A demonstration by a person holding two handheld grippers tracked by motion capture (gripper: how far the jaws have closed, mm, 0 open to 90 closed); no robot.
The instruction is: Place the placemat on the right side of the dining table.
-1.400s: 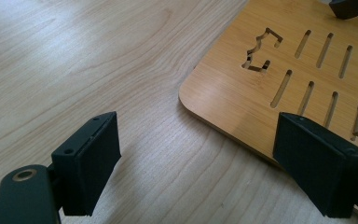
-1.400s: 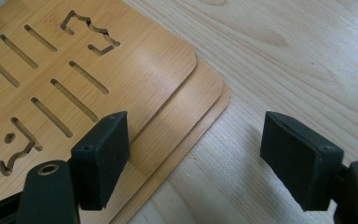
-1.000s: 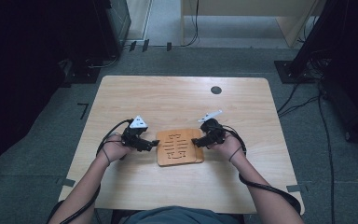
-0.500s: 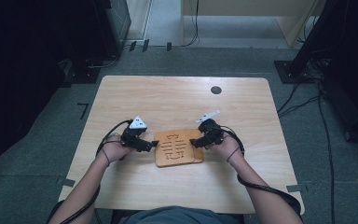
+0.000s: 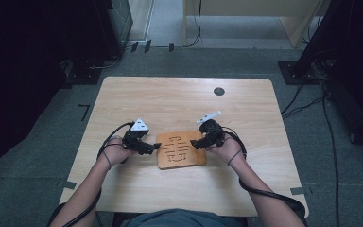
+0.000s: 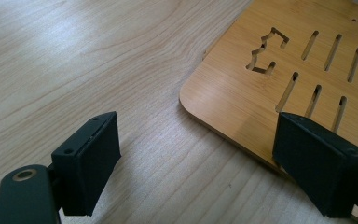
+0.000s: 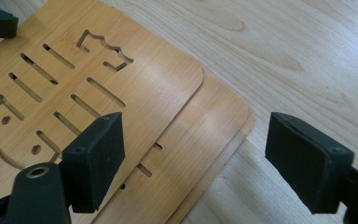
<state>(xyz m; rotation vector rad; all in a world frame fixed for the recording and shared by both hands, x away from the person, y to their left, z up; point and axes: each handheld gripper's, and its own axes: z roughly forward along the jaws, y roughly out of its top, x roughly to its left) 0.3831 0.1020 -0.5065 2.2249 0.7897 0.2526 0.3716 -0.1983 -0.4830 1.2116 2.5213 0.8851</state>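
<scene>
High view: left gripper (image 5: pixel 147 146) and right gripper (image 5: pixel 199 142) are held at opposite edges of the stacked bamboo boards (image 5: pixel 179 150), near the table's (image 5: pixel 179 101) front middle. Both sets of jaws are spread wide, nothing grasped. Left gripper view: one jaw sits over the top board's (image 6: pixel 279 60) edge, the other over bare table. Right gripper view: the top board (image 7: pixel 98 74) is seen offset on a lower board (image 7: pixel 205 135). Farther back, a dark grommet (image 5: pixel 219 91) is set in the tabletop.
</scene>
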